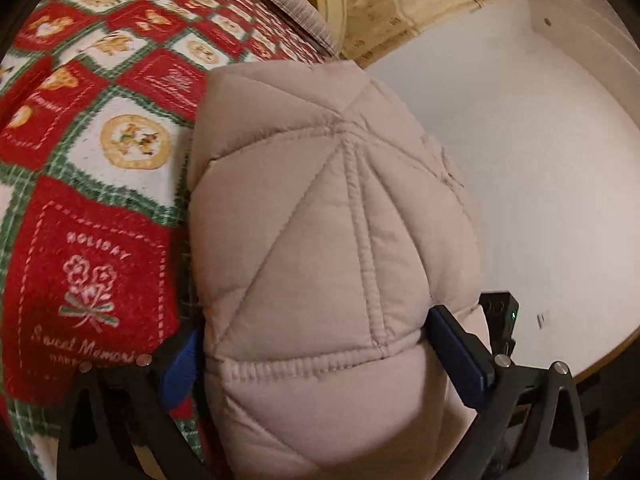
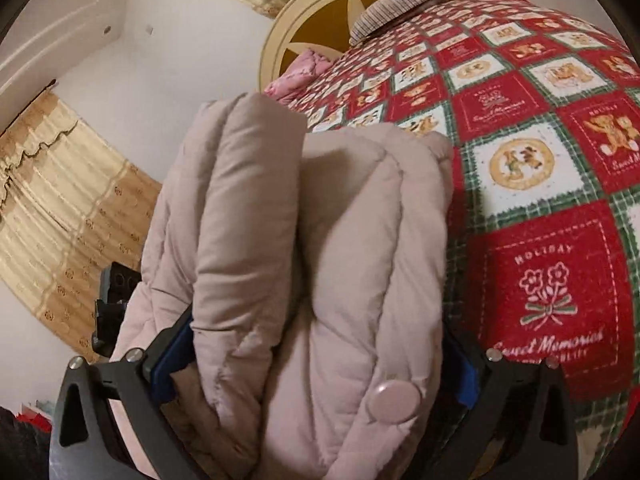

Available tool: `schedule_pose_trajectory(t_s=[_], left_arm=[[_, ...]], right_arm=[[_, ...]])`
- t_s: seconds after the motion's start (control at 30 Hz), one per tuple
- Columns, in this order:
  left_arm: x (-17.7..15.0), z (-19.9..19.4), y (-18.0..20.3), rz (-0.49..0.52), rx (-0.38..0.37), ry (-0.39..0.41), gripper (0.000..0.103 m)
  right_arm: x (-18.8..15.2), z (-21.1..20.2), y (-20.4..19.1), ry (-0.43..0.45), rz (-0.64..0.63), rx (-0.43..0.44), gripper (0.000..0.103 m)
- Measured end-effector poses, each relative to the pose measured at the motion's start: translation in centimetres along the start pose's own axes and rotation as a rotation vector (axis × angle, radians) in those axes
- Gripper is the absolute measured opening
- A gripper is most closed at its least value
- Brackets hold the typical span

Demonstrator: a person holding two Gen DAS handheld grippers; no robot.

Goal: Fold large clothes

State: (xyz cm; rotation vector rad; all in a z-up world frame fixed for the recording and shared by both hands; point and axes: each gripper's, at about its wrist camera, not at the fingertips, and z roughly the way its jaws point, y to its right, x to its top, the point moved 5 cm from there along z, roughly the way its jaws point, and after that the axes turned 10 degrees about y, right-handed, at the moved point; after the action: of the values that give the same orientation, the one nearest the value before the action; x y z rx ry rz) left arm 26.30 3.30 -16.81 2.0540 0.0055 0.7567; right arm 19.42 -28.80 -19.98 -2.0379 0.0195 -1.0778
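A beige quilted puffer jacket (image 1: 320, 240) fills the middle of the left wrist view, bunched thick between the blue-padded fingers. My left gripper (image 1: 320, 356) is shut on a thick fold of it. In the right wrist view the same jacket (image 2: 300, 260) hangs in several stacked folds, with a round pink snap button (image 2: 394, 400) near the bottom. My right gripper (image 2: 316, 364) is shut on these folds. The jacket is held up beside the bed, and the other gripper (image 2: 114, 304) shows behind its left edge.
A bed with a red, green and white holiday blanket (image 1: 100, 200) lies to the left; it also shows in the right wrist view (image 2: 540, 200). A cream round headboard (image 2: 320, 12), a pink garment (image 2: 304, 72), beige curtains (image 2: 60, 200) and white walls (image 1: 520, 160) surround it.
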Motion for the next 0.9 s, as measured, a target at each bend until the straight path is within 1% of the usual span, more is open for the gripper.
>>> schedule_pose_trajectory(t_s=[0.13, 0.27, 0.33, 0.4, 0.43, 0.5, 0.57, 0.67, 0.8, 0.87, 0.9], left_arm=[[-0.3, 0.4, 0.7, 0.056, -0.032, -0.003, 0.102], [-0.5, 0.0, 0.6, 0.083, -0.054, 0.006, 0.102], [-0.8, -0.8, 0.9, 0.079, -0.059, 0.021, 0.101], [-1.4, -1.8, 1.4, 0.074, -0.064, 0.030, 0.101], [-1.7, -2.1, 1.6, 0.075, -0.068, 0.029, 0.100], [-2.4, -3.0, 2.5, 0.085, -0.086, 0.021, 0.100], [-3.2, -3.7, 4.1, 0.104, -0.116, 0.006, 0.100], [-4.2, -4.4, 7.0, 0.131, -0.184, -0.010, 0.100], [-5.4, -4.6, 11.9, 0.168, -0.278, -0.036, 0.100], [-6.3, -4.4, 15.0, 0.201, -0.330, -0.054, 0.100], [-6.7, -4.2, 15.9, 0.211, -0.348, -0.060, 0.100]], right_arm=[[0.2, 0.9, -0.7, -0.011, -0.015, -0.011, 0.103], [-0.9, 1.9, -2.6, -0.076, -0.029, -0.006, 0.102], [-1.4, 1.6, -3.2, -0.083, -0.003, -0.005, 0.093], [-2.2, 0.6, -3.9, -0.068, 0.022, -0.009, 0.080], [-2.5, 0.1, -4.3, -0.064, 0.019, -0.016, 0.077], [-3.2, -1.4, -5.5, -0.057, -0.001, -0.031, 0.067], [-3.6, -3.5, -6.6, -0.042, -0.010, -0.029, 0.062], [-3.9, -6.7, -7.5, -0.003, 0.010, -0.003, 0.056], [-3.4, -11.8, -9.3, 0.083, 0.026, 0.025, 0.052], [-2.8, -14.8, -9.9, 0.132, 0.020, 0.015, 0.052], [-2.6, -16.2, -10.2, 0.155, 0.020, 0.007, 0.052]])
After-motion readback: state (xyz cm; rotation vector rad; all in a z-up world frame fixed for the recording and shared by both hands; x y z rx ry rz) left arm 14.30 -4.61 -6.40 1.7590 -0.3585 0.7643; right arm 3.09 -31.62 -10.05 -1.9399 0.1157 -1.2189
